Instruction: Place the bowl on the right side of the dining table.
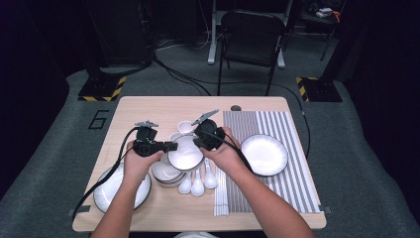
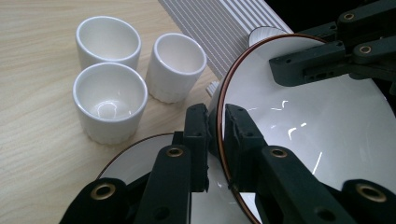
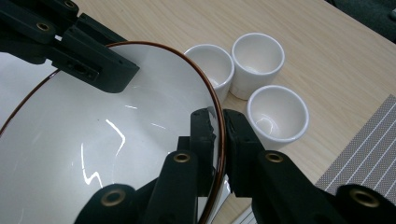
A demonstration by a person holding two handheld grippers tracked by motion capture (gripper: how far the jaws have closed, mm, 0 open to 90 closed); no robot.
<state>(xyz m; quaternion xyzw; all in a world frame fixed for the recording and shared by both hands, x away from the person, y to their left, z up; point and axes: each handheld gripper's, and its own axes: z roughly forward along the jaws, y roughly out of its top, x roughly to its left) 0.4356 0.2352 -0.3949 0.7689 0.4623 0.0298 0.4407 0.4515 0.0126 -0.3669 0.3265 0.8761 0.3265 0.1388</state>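
Above the middle of the table [image 1: 148,106], a white bowl [image 1: 185,152] with a thin brown rim is held off the surface between the two grippers, tilted so its glossy inside faces up and toward the person. It hangs over a stack of bowls [image 1: 166,173], and whether it touches the stack cannot be told.

Left gripper [image 2: 215,135]: the jaws sit close together astride the bowl's rim, one inside, one outside. In the left gripper view a thin gap seems to remain beside the rim, so it is unclear whether the pads press. In the high view this gripper [image 1: 171,147] comes at the bowl's left edge.

Right gripper [image 3: 219,140]: the jaws are drawn in on the opposite edge, pinching the rim between them. In the high view it [image 1: 202,144] sits at the bowl's right edge, hand wrapped around its body.

Just behind the bowl stand three small white cups [image 3: 258,56], upright, clustered close, some touching. In front of the stack lie three white spoons [image 1: 197,182], side by side, handles pointing away from the person. To the right is a grey striped placemat [image 1: 297,173] with a white plate [image 1: 264,154] on it. Another white plate [image 1: 106,191] with a dark rim sits at the near left corner, partly under the left forearm. Beyond the table stands a black chair [image 1: 250,39] on grey floor.
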